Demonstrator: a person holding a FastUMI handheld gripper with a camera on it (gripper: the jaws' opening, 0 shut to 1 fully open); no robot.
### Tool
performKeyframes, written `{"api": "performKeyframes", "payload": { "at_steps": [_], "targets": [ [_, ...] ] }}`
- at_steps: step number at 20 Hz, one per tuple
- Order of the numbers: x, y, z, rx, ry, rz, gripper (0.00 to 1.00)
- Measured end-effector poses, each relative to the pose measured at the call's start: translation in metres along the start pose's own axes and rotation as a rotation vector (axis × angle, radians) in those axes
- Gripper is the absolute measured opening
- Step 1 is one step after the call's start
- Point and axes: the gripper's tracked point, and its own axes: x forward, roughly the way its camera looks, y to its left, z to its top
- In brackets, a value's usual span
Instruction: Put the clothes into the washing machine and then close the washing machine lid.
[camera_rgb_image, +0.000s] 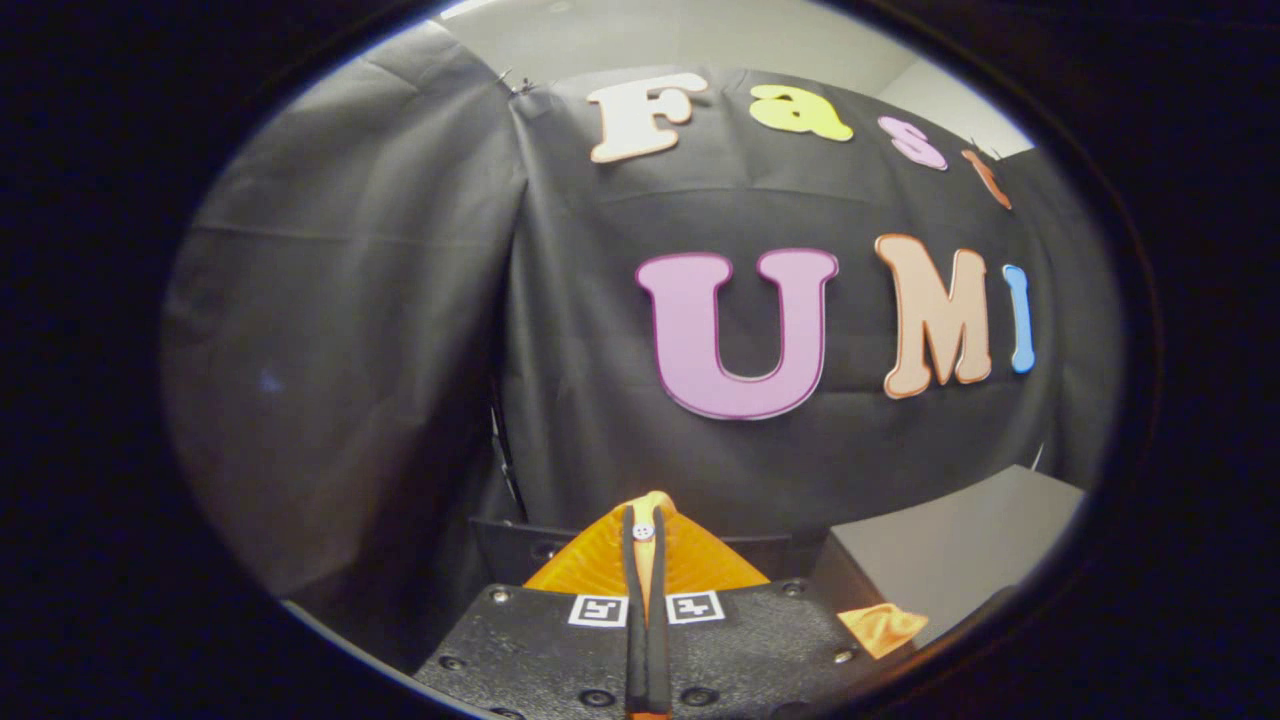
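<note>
Tool (646, 545): your fingers are pressed together, pinching the soft orange buttoned cloth garment (690, 565).
Handling: light, limp, slippery; grip a bunched fold.

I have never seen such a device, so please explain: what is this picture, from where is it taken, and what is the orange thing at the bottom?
The camera rides on a hand-held gripper and looks forward along its two fingers, seen at the bottom. The fingers are closed together on an orange cloth with a small white button; this is the clothing to be washed. More of it hangs beside the gripper. Beyond stands the booth's black cloth wall, and a grey box-like surface lies beside it. The gripper is lifted, pointing at the wall.
</note>
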Motion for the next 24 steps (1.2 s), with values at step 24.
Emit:
{"api": "performKeyframes", "payload": {
  "at_steps": [24],
  "targets": [
    [0.029,0.016,-0.289,0.008,0.357,-0.041,0.01]
  ]
}}
